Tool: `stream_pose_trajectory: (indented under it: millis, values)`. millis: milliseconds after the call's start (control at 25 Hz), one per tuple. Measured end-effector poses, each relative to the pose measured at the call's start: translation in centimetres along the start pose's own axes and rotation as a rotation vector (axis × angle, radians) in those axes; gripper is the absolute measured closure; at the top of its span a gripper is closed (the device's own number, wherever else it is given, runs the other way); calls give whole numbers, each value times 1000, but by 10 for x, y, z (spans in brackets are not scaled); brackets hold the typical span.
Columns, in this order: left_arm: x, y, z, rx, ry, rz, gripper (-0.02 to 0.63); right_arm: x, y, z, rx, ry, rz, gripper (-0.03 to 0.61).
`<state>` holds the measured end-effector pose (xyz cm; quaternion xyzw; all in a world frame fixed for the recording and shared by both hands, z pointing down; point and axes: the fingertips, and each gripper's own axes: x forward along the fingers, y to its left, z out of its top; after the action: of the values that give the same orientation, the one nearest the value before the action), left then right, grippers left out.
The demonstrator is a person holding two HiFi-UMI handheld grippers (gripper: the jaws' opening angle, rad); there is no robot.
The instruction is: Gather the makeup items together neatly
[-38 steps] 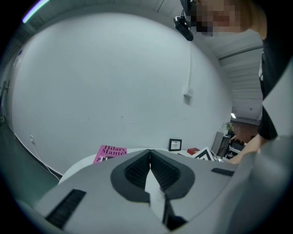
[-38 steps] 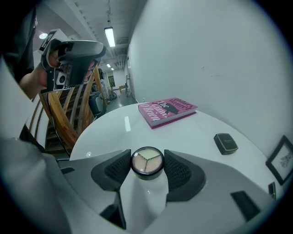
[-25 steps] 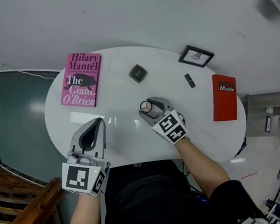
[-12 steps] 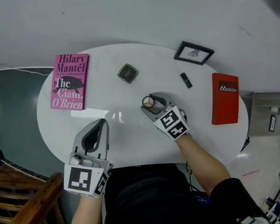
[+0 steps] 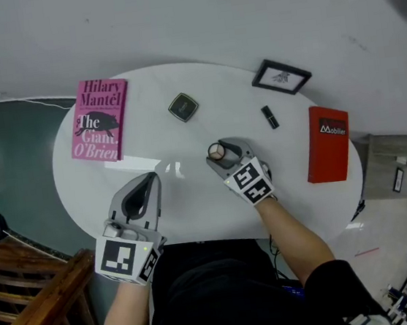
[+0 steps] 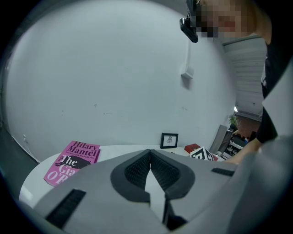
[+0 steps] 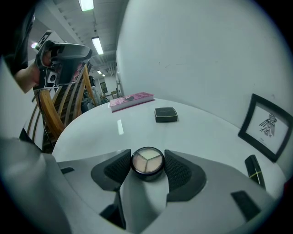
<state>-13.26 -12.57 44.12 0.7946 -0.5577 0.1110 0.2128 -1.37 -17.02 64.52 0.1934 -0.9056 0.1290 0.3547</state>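
The right tongs (image 5: pixel 218 152) are clamped on a round compact (image 7: pixel 147 161) with three pale shades, one pad on each side of it, over the middle of the white tabletop (image 5: pixel 193 196). Whether it touches the surface cannot be told. The left tongs (image 5: pixel 147 179) are pressed together with nothing between them, near the front edge. A square compact (image 5: pixel 183 107) lies farther back, apart from a dark lipstick (image 5: pixel 270 117) near a picture frame (image 5: pixel 281 77). A pink book (image 5: pixel 99 119) lies at the left, a red book (image 5: pixel 327 143) at the right.
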Motion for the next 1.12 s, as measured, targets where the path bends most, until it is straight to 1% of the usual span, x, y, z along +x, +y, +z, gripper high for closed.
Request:
stream_pose_trajectory:
  millis: [280, 400, 480, 680, 840, 880, 920, 960, 1040, 1120]
  values:
    - [-2, -6, 3, 12, -7, 3, 600, 3, -1, -3, 12, 8, 10, 351]
    - [-3, -10, 7, 10, -10, 5, 600, 0, 0, 1, 22, -2, 25, 350]
    - [-5, -13, 14, 23, -26, 10, 600, -9, 0, 7, 26, -20, 33, 350]
    - [-7, -25, 30, 59, -49, 39, 600, -44, -11, 39, 35, -137, 31, 351]
    - [-2, -34, 29, 88, -41, 71, 598, -84, -12, 64, 89, -263, 48, 351]
    - [1, -36, 30, 92, -40, 72, 598, -95, -10, 69, 104, -297, 57, 359]
    - [4, -37, 32, 95, -42, 71, 598, -106, -8, 74, 118, -330, 67, 411]
    - [8, -38, 33, 94, -47, 69, 598, -117, -6, 78, 129, -363, 76, 494]
    - [14, -40, 37, 82, -60, 59, 598, -139, -4, 87, 145, -421, 74, 525]
    - [20, -42, 39, 75, -71, 43, 598, -159, -6, 96, 155, -475, 40, 534]
